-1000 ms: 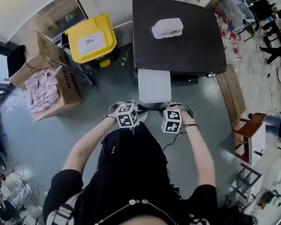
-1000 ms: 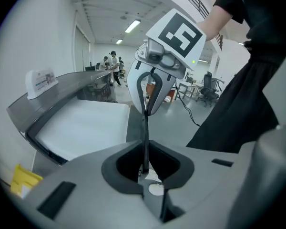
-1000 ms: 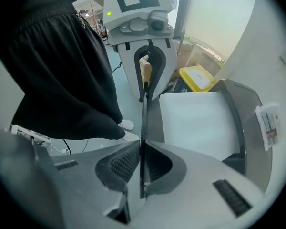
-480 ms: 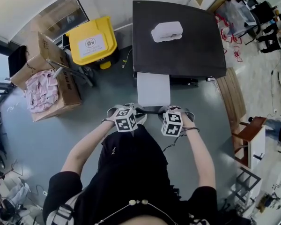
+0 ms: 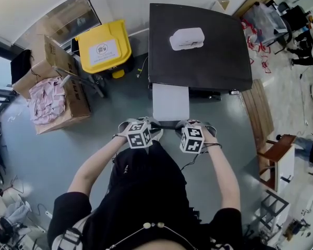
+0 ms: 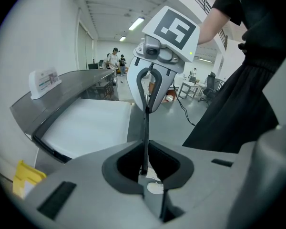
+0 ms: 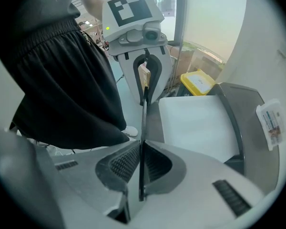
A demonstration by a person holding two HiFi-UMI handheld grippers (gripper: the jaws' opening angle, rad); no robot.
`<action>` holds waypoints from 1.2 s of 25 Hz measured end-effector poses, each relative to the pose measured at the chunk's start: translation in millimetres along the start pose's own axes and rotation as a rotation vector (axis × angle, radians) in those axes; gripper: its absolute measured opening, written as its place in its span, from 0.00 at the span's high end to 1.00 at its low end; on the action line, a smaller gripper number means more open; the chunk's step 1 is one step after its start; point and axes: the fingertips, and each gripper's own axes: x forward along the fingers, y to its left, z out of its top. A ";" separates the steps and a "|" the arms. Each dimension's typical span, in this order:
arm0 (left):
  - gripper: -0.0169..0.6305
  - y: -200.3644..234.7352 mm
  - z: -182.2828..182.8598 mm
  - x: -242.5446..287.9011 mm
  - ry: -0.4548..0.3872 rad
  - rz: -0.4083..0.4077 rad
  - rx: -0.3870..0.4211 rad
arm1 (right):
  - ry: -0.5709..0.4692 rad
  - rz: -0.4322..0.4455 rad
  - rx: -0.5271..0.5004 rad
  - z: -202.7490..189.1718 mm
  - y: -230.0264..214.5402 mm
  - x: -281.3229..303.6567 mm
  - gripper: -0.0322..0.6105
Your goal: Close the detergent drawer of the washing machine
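Note:
The washing machine (image 5: 198,51) has a dark top. Its white detergent drawer (image 5: 170,101) stands pulled out toward me. A thin dark front panel (image 5: 167,123) closes the drawer's near end. My left gripper (image 5: 155,125) is shut on the panel's left end and my right gripper (image 5: 178,126) on its right end. In the left gripper view the panel (image 6: 145,132) runs edge-on from my left gripper (image 6: 144,168) to the right gripper (image 6: 148,109), beside the drawer (image 6: 90,125). In the right gripper view the panel (image 7: 143,128) sits pinched in my right gripper (image 7: 141,185).
A white box (image 5: 186,38) lies on the machine's top. A yellow bin (image 5: 103,46) stands left of the machine and a cardboard box (image 5: 57,90) with pink cloth stands further left. A wooden board (image 5: 255,108) and a stool (image 5: 276,152) are on the right.

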 end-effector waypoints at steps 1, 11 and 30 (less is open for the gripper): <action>0.92 0.6 -0.1 -0.3 -0.002 0.002 -0.008 | 0.000 0.003 -0.002 0.0 -0.6 -0.1 0.90; 0.91 16.3 2.2 -2.9 -0.014 0.064 -0.048 | -0.003 0.005 -0.026 -0.1 -15.0 -1.7 0.90; 0.90 28.9 5.6 -10.4 -0.028 0.078 -0.107 | -0.042 0.089 0.007 3.7 -26.7 -7.0 0.90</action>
